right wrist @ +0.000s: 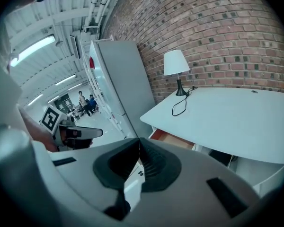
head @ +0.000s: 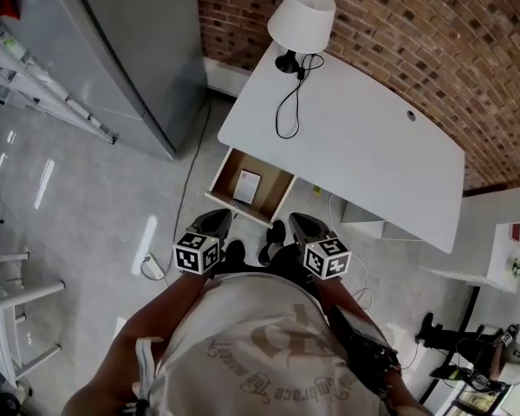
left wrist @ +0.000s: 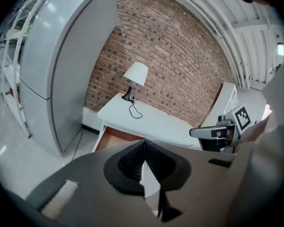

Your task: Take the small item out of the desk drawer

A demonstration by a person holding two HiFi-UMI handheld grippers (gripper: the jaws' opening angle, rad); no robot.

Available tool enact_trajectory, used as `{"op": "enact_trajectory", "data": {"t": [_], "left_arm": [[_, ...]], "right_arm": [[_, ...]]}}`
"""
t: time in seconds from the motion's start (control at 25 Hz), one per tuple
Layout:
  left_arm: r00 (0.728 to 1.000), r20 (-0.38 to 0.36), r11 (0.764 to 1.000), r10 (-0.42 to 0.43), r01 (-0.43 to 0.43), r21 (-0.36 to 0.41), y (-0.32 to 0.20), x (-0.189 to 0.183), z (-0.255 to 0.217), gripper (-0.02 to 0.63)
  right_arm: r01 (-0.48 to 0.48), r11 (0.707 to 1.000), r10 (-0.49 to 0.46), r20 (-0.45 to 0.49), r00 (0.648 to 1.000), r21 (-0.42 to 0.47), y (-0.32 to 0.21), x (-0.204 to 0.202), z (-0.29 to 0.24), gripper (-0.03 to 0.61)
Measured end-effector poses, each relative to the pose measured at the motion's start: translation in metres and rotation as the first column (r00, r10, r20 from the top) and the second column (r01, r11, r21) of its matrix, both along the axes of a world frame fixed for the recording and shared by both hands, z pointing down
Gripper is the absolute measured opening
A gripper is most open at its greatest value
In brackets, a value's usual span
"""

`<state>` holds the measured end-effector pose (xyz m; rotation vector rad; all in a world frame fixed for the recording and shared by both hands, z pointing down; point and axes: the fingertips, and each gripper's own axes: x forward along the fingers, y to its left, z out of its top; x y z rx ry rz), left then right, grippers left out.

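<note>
The white desk has its wooden drawer pulled open at its near left corner. A small white flat item lies on the drawer's floor. My left gripper and right gripper hover side by side just in front of the drawer, above the floor and apart from it. Each one's jaws meet at the tips with nothing between them: left gripper, right gripper. The drawer shows ahead in the left gripper view, and the drawer also in the right gripper view.
A white table lamp with a black cord stands at the desk's far left. A tall grey cabinet rises left of the desk, with a ladder beside it. A cable and plug lie on the floor. A brick wall runs behind.
</note>
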<state>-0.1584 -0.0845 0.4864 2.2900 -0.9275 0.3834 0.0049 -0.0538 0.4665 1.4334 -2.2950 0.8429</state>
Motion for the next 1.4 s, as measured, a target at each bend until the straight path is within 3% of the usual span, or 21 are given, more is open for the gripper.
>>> {"op": "enact_trajectory", "data": {"t": [0.32, 0.68, 1.4], "left_arm": [[0.999, 0.018, 0.999, 0.034, -0.034, -0.002, -0.007, 0.030, 0.005, 0.006], [0.998, 0.070, 0.998, 0.004, 0.000, -0.058, -0.013, 0.038, 0.024, 0.006], [0.988, 0.126, 0.989, 0.094, -0.078, -0.125, -0.017, 0.056, 0.063, 0.006]], "right_arm": [[0.004, 1.000, -0.004, 0.022, 1.000, -0.023, -0.011, 0.020, 0.012, 0.006], [0.045, 0.997, -0.041, 0.058, 0.997, -0.058, -0.015, 0.025, 0.029, 0.006], [0.014, 0.991, -0.001, 0.101, 0.995, -0.130, -0.013, 0.020, 0.071, 0.006]]}}
